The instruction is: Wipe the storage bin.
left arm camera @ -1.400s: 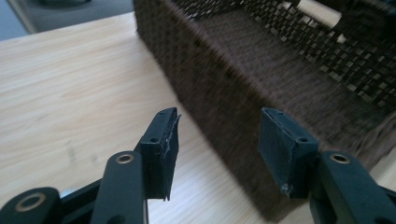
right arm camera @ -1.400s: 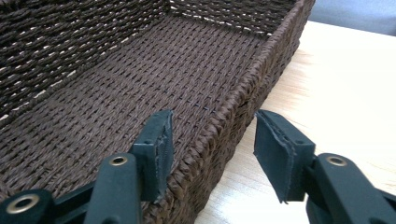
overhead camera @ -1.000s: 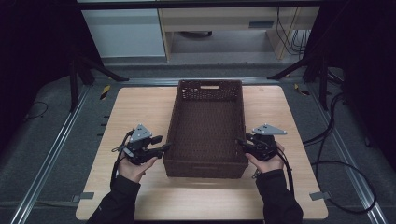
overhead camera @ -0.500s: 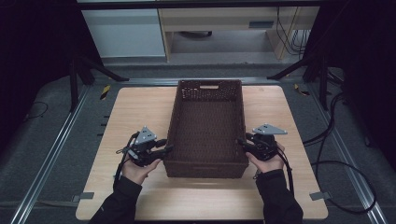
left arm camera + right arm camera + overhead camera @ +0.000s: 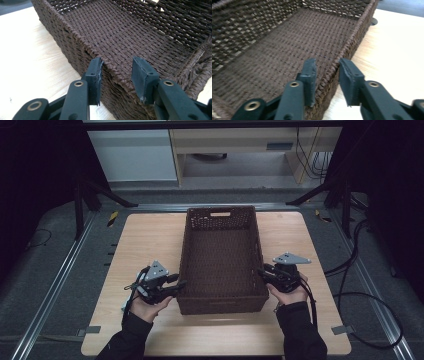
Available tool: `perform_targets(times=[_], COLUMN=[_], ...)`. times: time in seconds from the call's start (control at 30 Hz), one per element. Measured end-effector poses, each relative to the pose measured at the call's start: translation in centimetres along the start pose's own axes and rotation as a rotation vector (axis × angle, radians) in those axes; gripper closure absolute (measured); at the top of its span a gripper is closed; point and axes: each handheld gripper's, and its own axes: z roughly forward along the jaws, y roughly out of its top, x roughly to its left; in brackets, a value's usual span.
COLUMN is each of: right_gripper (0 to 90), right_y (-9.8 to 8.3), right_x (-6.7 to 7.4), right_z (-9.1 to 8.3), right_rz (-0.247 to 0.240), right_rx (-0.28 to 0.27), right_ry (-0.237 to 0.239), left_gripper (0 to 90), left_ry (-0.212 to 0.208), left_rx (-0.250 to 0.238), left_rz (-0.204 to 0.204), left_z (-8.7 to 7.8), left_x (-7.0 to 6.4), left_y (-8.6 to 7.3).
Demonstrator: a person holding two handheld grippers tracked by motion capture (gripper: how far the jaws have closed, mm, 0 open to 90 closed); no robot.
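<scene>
Basket: a dark brown woven basket [image 5: 220, 257], long and rectangular, lies on the pale wooden surface [image 5: 140, 240] with its long sides running away from the person. It is empty, and a handle slot is cut in its far end wall.
Basket position: about the middle of the surface, its near end close to the person's hands.
Left gripper: the left gripper [image 5: 176, 285] sits at the near left corner of the basket, held in the person's left hand [image 5: 147, 304].
Left jaws: in the left gripper view they straddle the left rim [image 5: 113, 71], one pad outside the wall and one inside. The outer pad touches the weave; the inner pad stands off it with a gap. They have just opened a little, so they are half wide and not clamped.
Right gripper: the right gripper [image 5: 262, 274] is at the near part of the basket's right wall, held in the person's right hand [image 5: 290, 292].
Right jaws: in the right gripper view they straddle the right rim [image 5: 329, 72], one pad inside and one outside. They have just been closing, the rim between them. The picture is blurred; a slim gap shows at the outer pad, so no firm grip is seen.
</scene>
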Motion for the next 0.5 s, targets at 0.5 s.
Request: perform_targets(times=[0.5], right_gripper=[60.9], right_y=[0.5], right_x=[-0.8], right_z=[0.1], right_rz=[0.033], right_rx=[-0.018], right_ry=[-0.017], left_gripper=[59.2], left_ry=[-0.013], left_rx=[-0.021], left_rz=[-0.011], left_z=[0.9], left_x=[0.7], left_y=[0.4])
